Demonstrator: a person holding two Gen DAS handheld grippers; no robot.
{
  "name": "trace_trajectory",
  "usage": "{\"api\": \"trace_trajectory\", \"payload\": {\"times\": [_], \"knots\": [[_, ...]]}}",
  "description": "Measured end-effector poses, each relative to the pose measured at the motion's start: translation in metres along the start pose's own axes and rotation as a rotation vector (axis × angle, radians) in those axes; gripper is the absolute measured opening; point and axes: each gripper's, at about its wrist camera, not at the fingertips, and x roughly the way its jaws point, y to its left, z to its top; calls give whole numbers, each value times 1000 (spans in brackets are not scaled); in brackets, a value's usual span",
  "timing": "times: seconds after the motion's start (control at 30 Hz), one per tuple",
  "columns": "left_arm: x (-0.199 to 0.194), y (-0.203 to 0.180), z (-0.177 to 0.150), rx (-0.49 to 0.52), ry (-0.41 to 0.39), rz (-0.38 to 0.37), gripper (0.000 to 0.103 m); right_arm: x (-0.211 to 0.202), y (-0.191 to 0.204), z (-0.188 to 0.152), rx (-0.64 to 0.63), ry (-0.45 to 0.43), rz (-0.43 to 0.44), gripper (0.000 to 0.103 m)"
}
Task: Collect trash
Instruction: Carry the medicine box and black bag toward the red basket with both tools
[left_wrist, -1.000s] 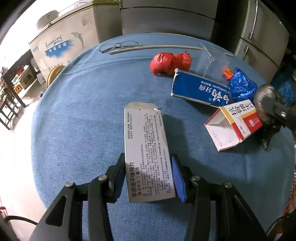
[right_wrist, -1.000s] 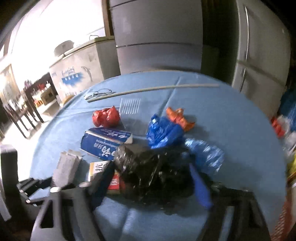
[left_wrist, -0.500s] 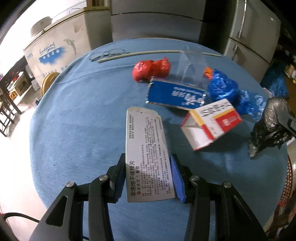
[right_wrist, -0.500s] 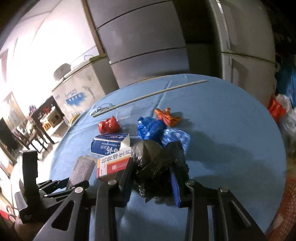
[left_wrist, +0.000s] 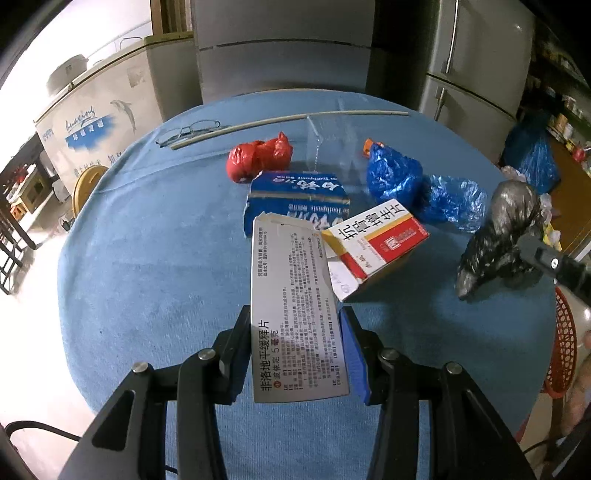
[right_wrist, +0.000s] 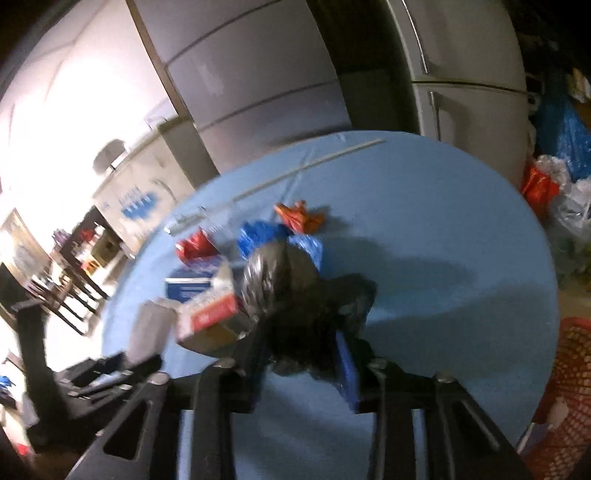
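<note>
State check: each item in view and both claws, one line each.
left claw: shut on grey medicine box
grey medicine box: held, end flap open
right claw: shut on black bag
black bag: crumpled, held
red-and-white box: open-ended, tilted
blue toothpaste box: lying flat
red bag: wadded
blue bags: crumpled
glasses: on the table, unfolded

Left gripper (left_wrist: 293, 354): both fingers closed against long sides of grey-white printed carton (left_wrist: 291, 314), carton held flat, pointing forward along fingers, lifted above table. Left finger black, right finger (left_wrist: 352, 360) with blue pad.

Right gripper (right_wrist: 301, 354): fingers clamped on crumpled black plastic bag (right_wrist: 295, 306), bag bulging up and forward between them. Blue pad visible on right finger. View blurred, tilted. From left wrist view, only dark finger edge visible at bag.
</note>
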Motion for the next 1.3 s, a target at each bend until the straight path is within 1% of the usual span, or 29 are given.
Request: {"api": "trace_trajectory", "payload": {"times": [0.03, 0.1, 0.2, 0.27, 0.3, 0.33, 0.37, 0.43, 0.6, 0.87, 1.0, 1.1, 1.3], "knots": [[0, 1, -1, -1, 3, 1, 47, 0, 0, -1, 2, -17, -4, 97], [2, 2, -2, -2, 10, 1, 47, 5, 0, 0, 0, -27, 8, 97], [6, 5, -2, -7, 15, 1, 47, 21, -7, 9, 19, -34, -23, 97], [6, 6, -2, -8, 8, 1, 47, 35, -14, 19, 57, -20, 3, 95], [5, 7, -2, -9, 5, 3, 47, 37, -16, 22, 71, -19, 27, 88], [5, 8, -1, -12, 4, 2, 47, 45, -17, 26, 75, -3, 30, 55], [4, 9, -1, -14, 2, 2, 47, 52, -18, 30, 85, 17, 36, 34], [3, 10, -1, -16, -2, 3, 47, 57, -20, 33, 106, 26, 57, 34], [-3, 6, 2, -12, -13, -14, 47, 38, -26, 31, 136, -18, 72, 34], [-26, -24, 13, 38, -63, -80, 47, 4, -46, 19, 207, -53, 103, 34], [-31, -37, 17, 59, -68, -101, 47, -14, -52, 15, 217, -75, 115, 34], [-32, -45, 18, 63, -55, -128, 47, -26, -52, 11, 212, -85, 120, 34], [-35, -65, 21, 99, -49, -134, 47, -43, -59, 4, 213, -100, 113, 34]]}}
